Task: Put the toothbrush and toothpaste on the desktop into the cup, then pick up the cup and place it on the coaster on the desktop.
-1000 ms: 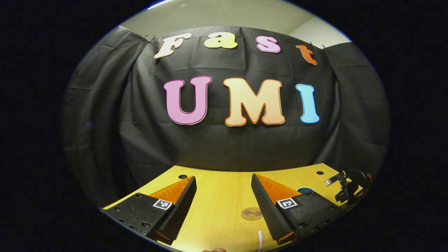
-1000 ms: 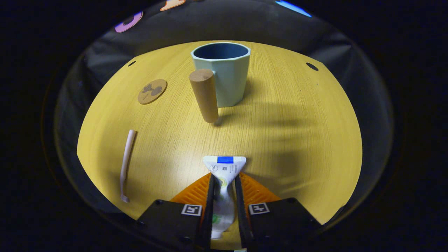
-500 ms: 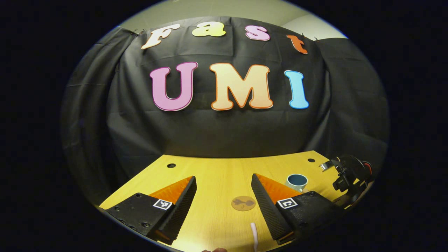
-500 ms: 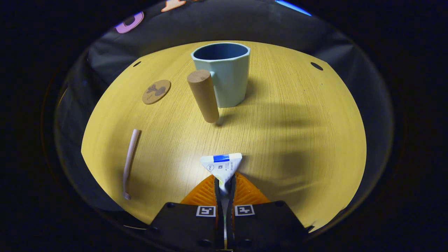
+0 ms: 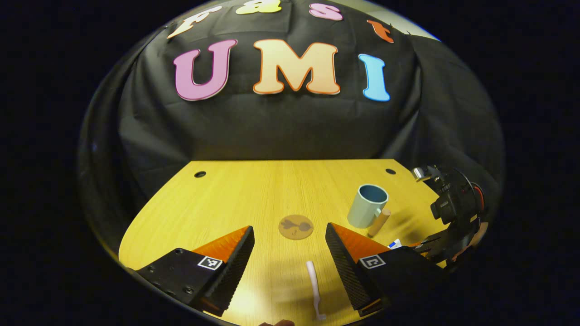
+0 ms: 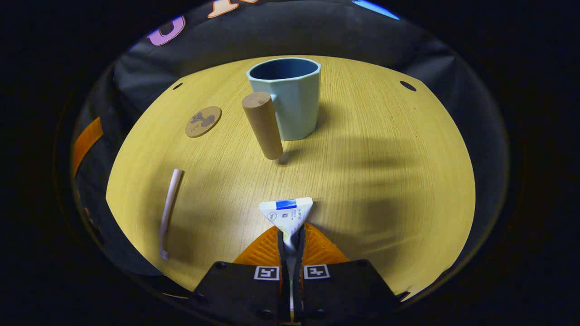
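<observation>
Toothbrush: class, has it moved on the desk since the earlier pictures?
No. In the right gripper view the toothbrush lies the same way below the coaster.

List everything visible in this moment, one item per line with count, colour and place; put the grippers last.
Desktop: one, yellow wood grain, holes near far corners.
Cup: one, pale blue-green with wooden handle, upright, far centre of desktop.
Coaster: one, brown round, left of cup.
Toothbrush: one, pale pink, lying on desktop at left.
Toothpaste: one, white tube with blue band, in right gripper.
Left gripper: open above desktop, toothbrush just ahead.
Right gripper: shut on toothpaste.
</observation>
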A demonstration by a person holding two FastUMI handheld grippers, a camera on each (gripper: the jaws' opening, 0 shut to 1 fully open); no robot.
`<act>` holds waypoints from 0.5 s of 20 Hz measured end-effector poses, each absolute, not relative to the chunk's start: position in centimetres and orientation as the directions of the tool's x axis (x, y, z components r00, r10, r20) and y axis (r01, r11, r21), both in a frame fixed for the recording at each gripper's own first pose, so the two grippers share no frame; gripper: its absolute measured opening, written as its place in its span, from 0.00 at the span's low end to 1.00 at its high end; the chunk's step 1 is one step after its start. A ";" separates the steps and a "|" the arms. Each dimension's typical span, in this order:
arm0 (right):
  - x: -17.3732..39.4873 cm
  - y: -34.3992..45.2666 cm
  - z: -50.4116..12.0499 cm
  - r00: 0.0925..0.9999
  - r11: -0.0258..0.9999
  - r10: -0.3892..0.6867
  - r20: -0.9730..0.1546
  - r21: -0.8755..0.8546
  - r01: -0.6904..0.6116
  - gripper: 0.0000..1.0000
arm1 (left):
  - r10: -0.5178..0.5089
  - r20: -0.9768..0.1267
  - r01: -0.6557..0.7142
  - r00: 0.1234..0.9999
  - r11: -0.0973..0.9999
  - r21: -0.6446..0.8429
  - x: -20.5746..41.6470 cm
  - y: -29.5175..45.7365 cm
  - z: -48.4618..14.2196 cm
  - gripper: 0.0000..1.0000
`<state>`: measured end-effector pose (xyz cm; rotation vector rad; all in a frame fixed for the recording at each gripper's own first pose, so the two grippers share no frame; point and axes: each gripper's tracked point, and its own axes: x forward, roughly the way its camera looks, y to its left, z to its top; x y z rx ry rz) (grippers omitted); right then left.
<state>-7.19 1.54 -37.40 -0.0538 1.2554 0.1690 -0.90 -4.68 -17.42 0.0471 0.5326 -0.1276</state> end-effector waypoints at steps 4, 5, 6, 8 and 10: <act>-7.2 1.6 -37.4 0.301 0.985 0.109 -0.947 0.064 -0.158 0.06 | -0.100 -0.630 0.127 0.770 0.992 -0.002 -1.9 -4.8 -21.0 0.94; -7.2 1.6 -37.4 0.298 0.985 0.114 -0.948 0.069 -0.155 0.05 | -0.100 -0.655 0.127 0.749 0.992 -0.006 -2.0 -4.9 -21.7 0.93; -7.2 1.6 -37.4 0.297 0.985 0.118 -0.948 0.074 -0.154 0.05 | -0.099 -0.682 0.126 0.725 0.992 -0.009 -2.4 -4.9 -22.6 0.94; -7.2 1.6 -37.4 0.297 0.984 0.126 -0.947 0.082 -0.156 0.06 | -0.093 -0.725 0.122 0.682 0.992 -0.012 -2.8 -4.9 -23.9 0.94; -7.2 1.6 -37.4 0.297 0.984 0.132 -0.946 0.088 -0.156 0.06 | -0.092 -0.758 0.118 0.646 0.993 -0.020 -3.3 -5.1 -25.1 0.94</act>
